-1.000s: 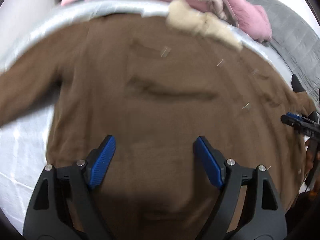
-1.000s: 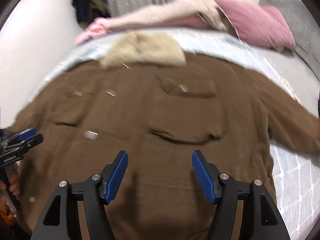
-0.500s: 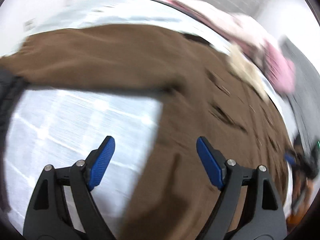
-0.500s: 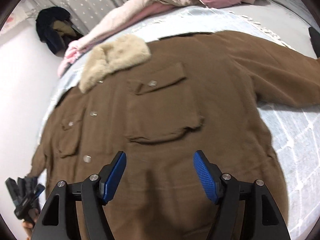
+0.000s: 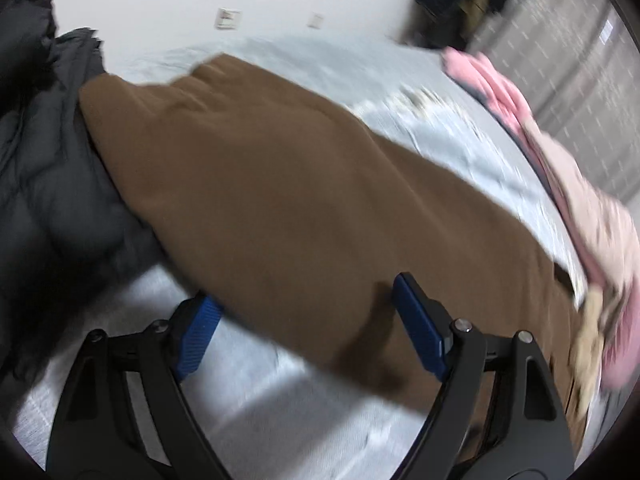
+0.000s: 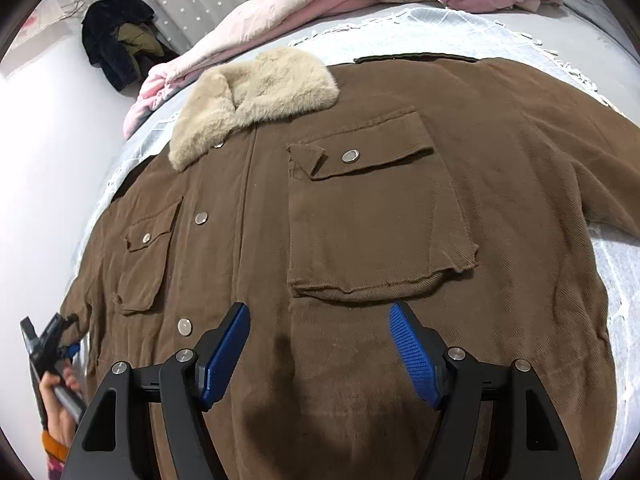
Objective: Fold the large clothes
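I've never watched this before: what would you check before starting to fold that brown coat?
1. Brown coat lying flat, front up: ok.
2. Left gripper open over the sleeve: ok.
3. Right gripper open, nothing pinched: ok.
4. Sleeve clear of the black jacket: not ok, they touch.
5. Pink bedding off the fur collar: cannot tell.

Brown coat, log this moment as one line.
brown coat: flat on bed, front up | left claw: open over sleeve | right claw: open over hem
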